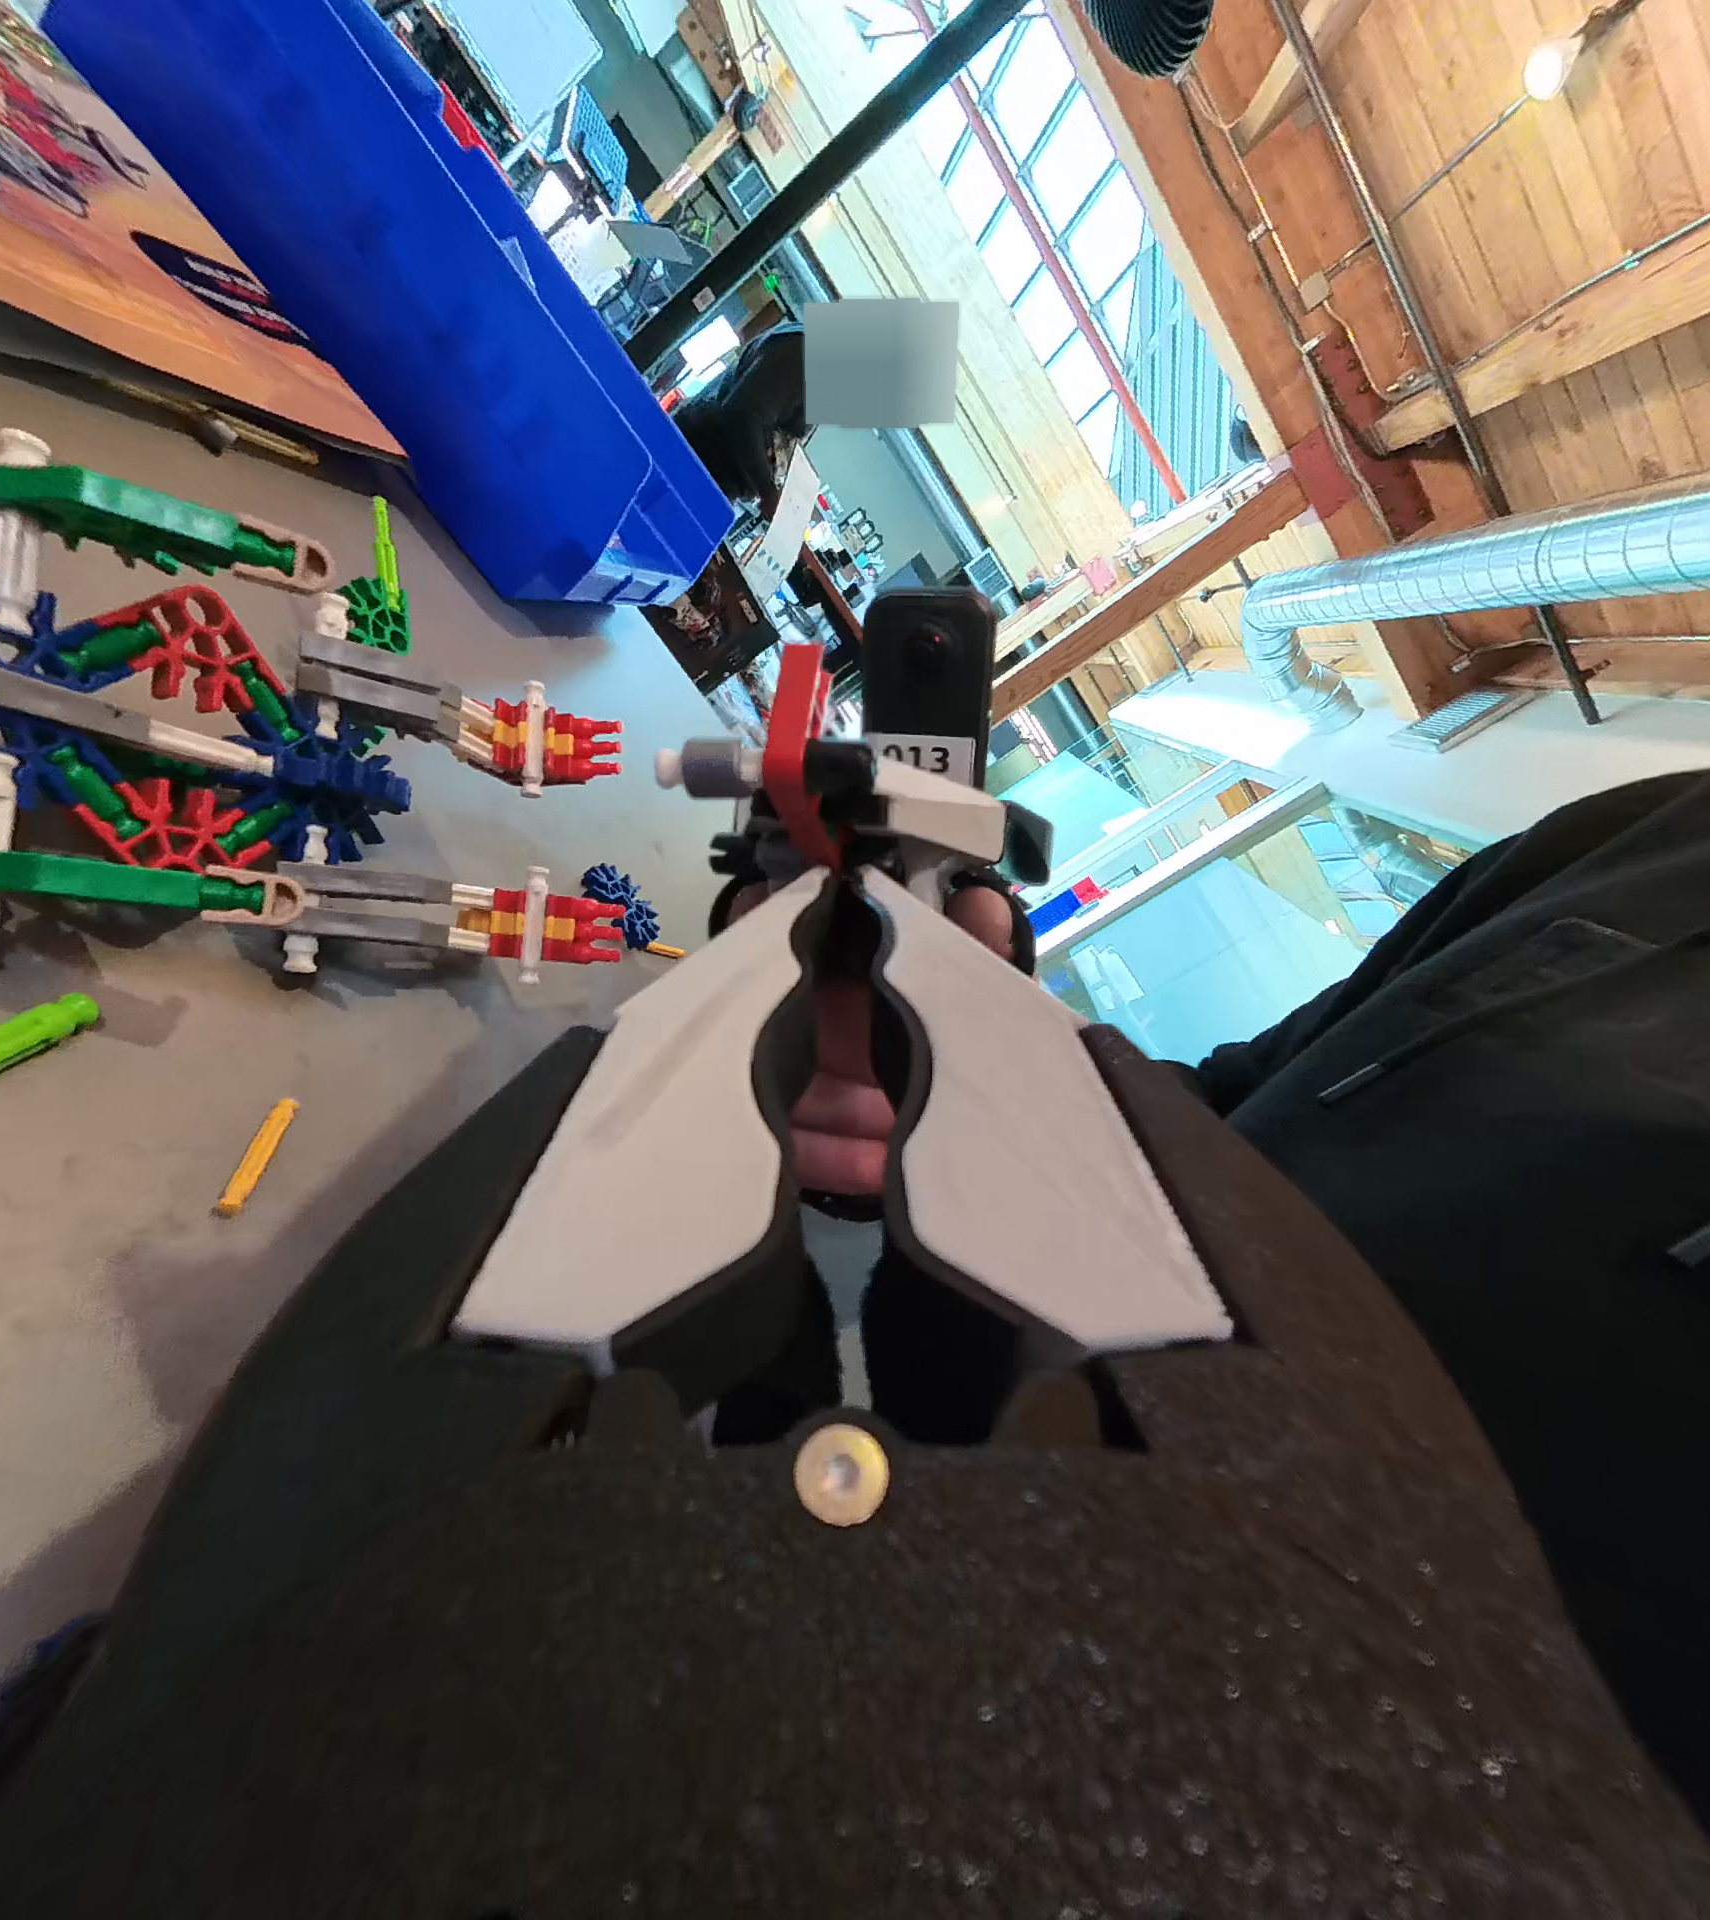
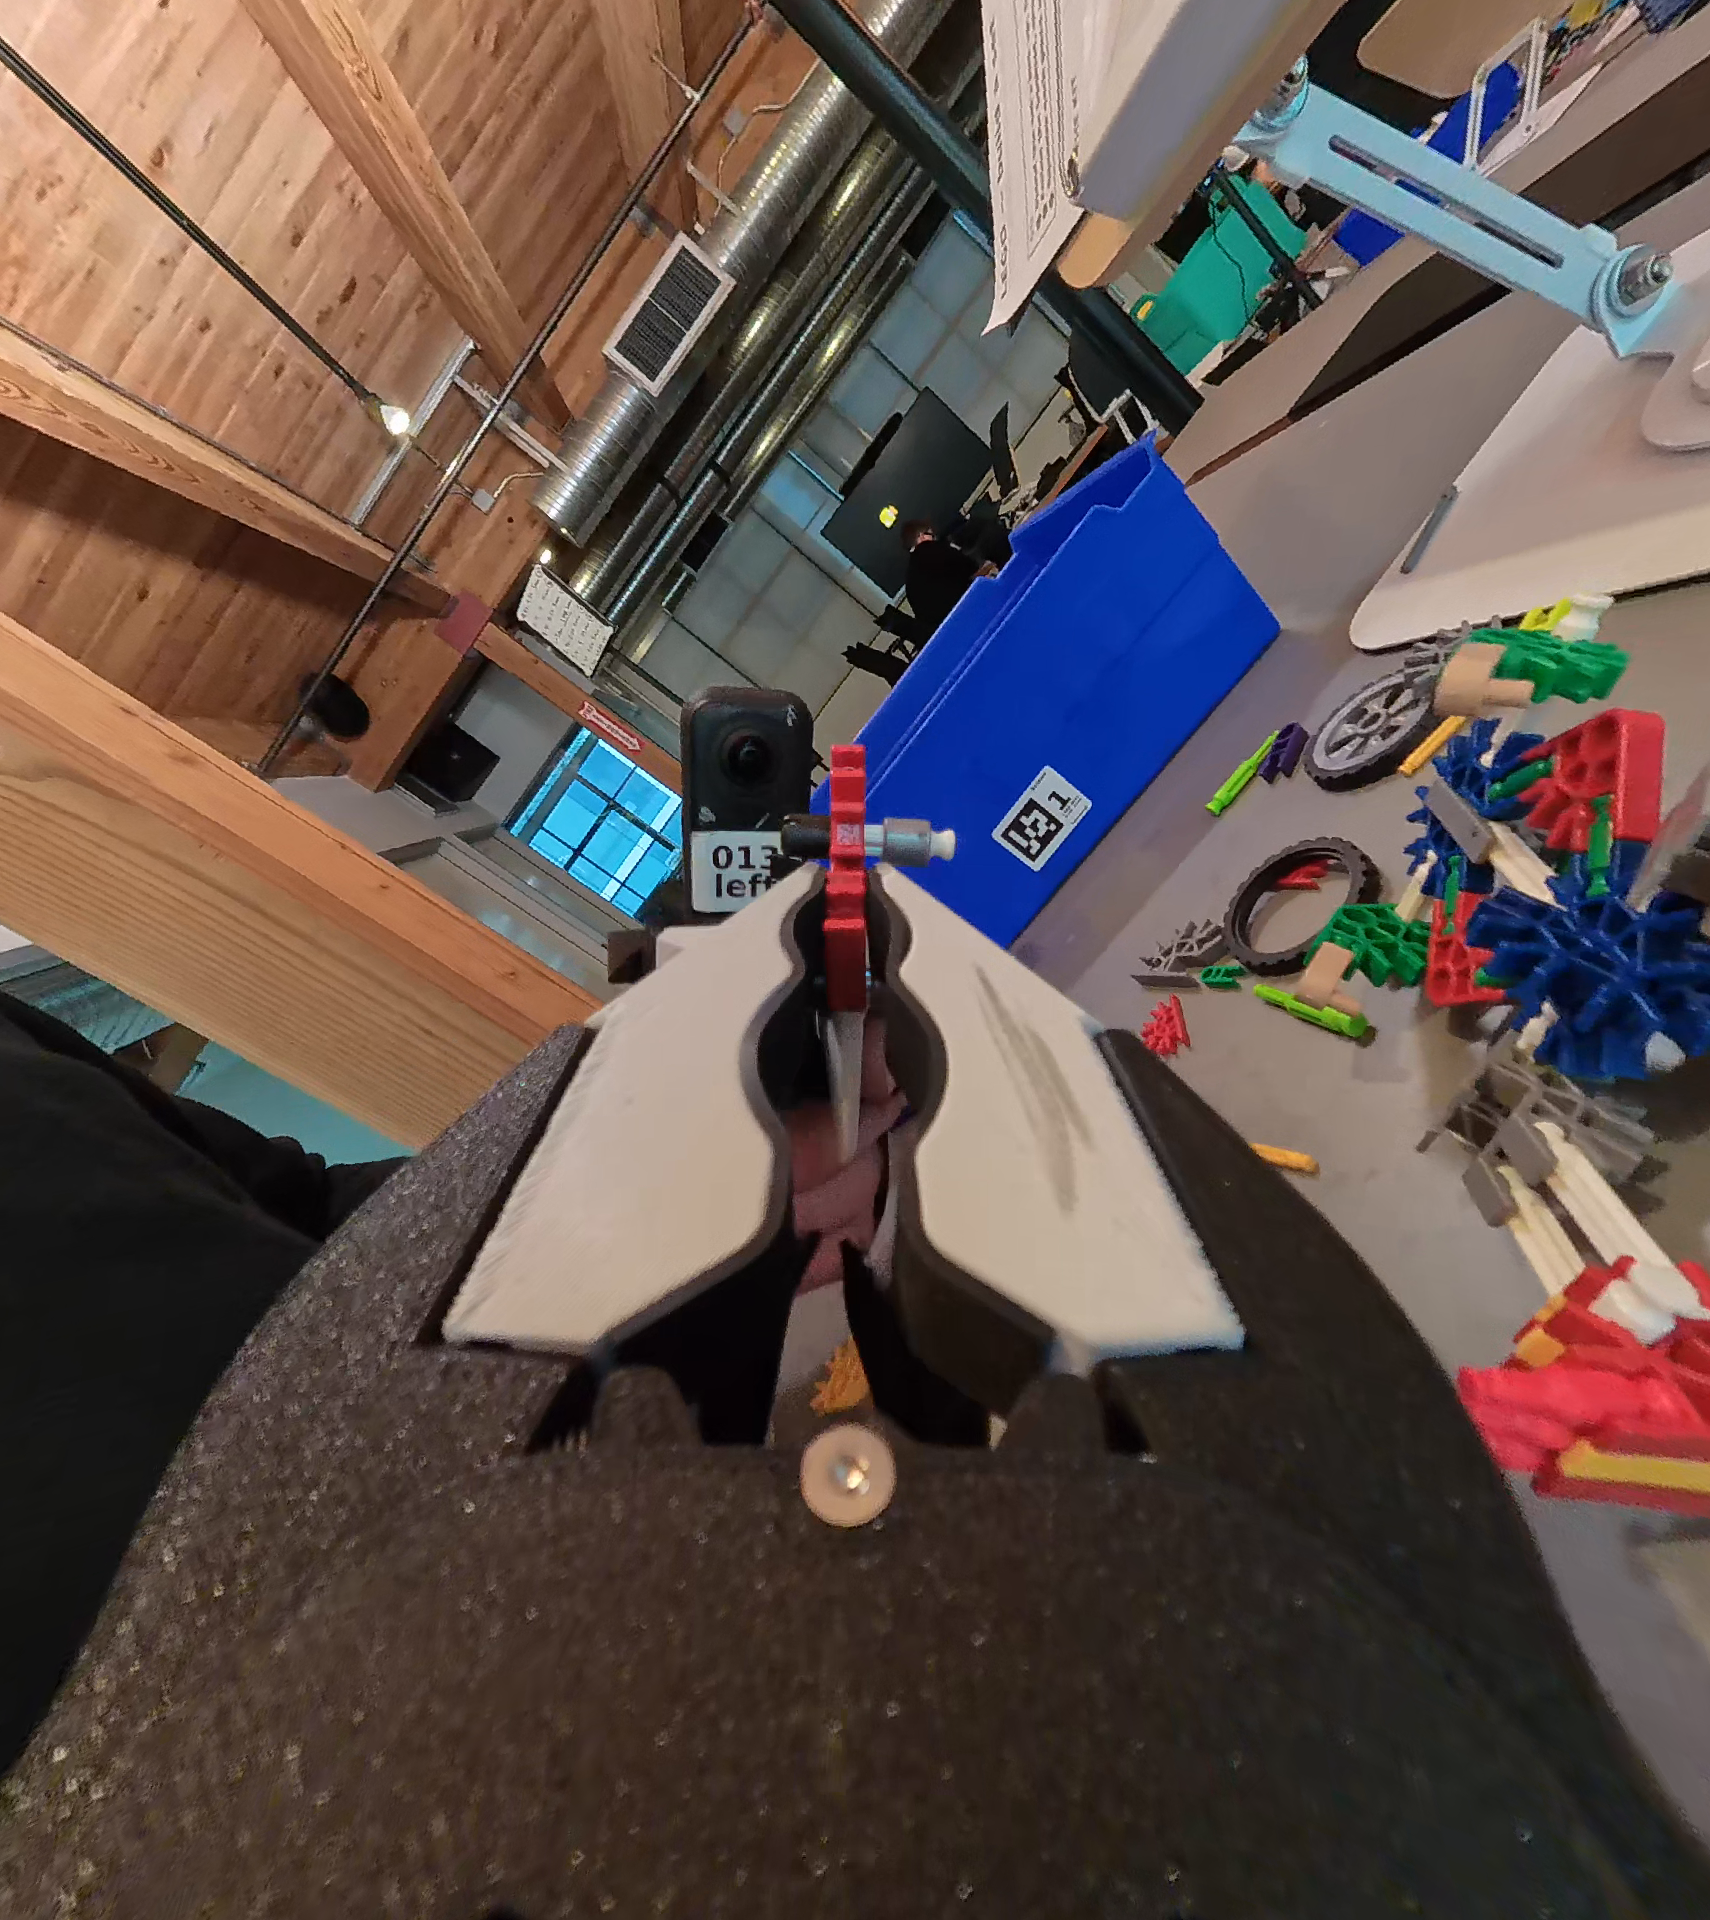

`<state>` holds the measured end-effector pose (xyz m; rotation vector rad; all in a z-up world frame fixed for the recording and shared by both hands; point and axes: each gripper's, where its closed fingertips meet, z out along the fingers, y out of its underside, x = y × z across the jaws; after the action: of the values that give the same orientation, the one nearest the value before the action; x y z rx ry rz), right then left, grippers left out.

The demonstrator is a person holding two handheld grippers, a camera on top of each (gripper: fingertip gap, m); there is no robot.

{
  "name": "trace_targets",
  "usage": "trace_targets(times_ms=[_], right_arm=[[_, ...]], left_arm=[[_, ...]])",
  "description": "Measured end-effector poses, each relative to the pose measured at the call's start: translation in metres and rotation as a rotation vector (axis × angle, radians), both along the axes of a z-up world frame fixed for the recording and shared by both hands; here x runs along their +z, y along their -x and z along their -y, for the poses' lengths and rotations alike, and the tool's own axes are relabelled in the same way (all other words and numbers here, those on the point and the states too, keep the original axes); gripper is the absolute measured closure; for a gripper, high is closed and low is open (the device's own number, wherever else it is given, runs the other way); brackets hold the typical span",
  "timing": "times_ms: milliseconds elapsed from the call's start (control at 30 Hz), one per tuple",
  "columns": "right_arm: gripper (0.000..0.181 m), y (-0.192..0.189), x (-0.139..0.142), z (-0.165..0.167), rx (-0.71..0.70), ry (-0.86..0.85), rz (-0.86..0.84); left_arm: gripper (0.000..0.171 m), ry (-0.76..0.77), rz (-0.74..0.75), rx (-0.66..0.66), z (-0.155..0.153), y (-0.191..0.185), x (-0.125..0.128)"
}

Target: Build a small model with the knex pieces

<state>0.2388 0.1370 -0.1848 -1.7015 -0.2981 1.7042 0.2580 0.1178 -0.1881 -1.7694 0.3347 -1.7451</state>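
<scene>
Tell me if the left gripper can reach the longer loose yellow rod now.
Probably not yet: the left gripper is shut on the red connector, which the right gripper also clamps. Nothing lies across the path to the yellow rod, but the jaws would need freeing first.

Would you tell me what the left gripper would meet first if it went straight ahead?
The red connector at its fingers, apparently already gripped; directly behind, the right gripper, depth unclear.
</scene>
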Motion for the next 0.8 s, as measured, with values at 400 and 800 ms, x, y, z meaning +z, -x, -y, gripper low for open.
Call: trace_targets(times_ms=[400, 800], right_arm=[[0.175, -0.003, -0.011, 0.017, 0.064, 0.025, 0.033], [0.175, -0.007, -0.017, 0.017, 0.051, 0.033, 0.08]], left_arm=[[0.153, 0.035, 0.016, 0.031, 0.002, 0.001, -0.005], [0.151, 0.069, 0.05, 0.051, -0.002, 0.005, -0.007]])
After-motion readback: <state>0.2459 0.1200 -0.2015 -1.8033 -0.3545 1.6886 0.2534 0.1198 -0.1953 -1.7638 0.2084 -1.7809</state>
